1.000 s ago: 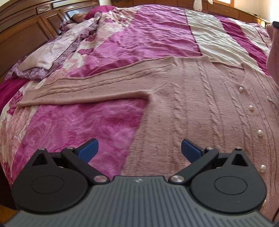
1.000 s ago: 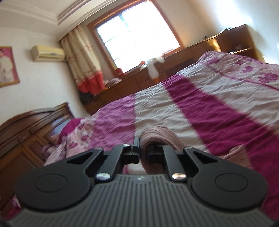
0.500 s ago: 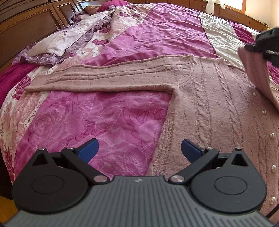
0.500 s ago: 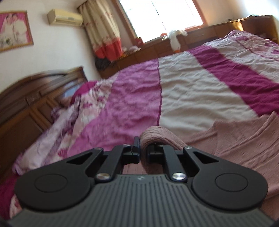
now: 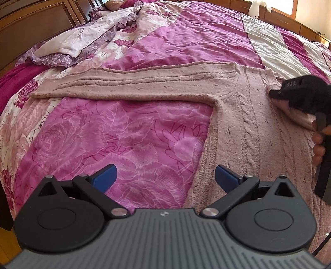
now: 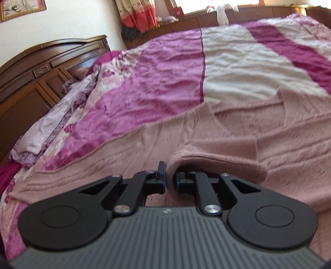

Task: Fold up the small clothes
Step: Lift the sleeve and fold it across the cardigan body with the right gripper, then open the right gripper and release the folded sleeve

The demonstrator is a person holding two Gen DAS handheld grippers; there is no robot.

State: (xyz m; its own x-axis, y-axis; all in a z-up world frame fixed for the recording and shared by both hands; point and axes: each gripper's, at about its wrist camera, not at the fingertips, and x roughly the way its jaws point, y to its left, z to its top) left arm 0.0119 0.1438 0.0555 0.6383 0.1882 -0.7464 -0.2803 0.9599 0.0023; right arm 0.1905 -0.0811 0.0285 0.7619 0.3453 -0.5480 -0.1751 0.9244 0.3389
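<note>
A magenta floral bedspread [image 5: 128, 140] with cream stripes covered the bed, and a crumpled pale quilt [image 5: 82, 45] lay near the dark wooden headboard [image 6: 41, 78]. A white soft toy [image 6: 222, 12] stood by the window beside red-and-cream curtains [image 6: 138, 12].

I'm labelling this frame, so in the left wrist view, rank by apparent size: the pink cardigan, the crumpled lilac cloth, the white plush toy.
1. pink cardigan
2. crumpled lilac cloth
3. white plush toy
The toy is farthest away, so its true size is unsure.
</note>
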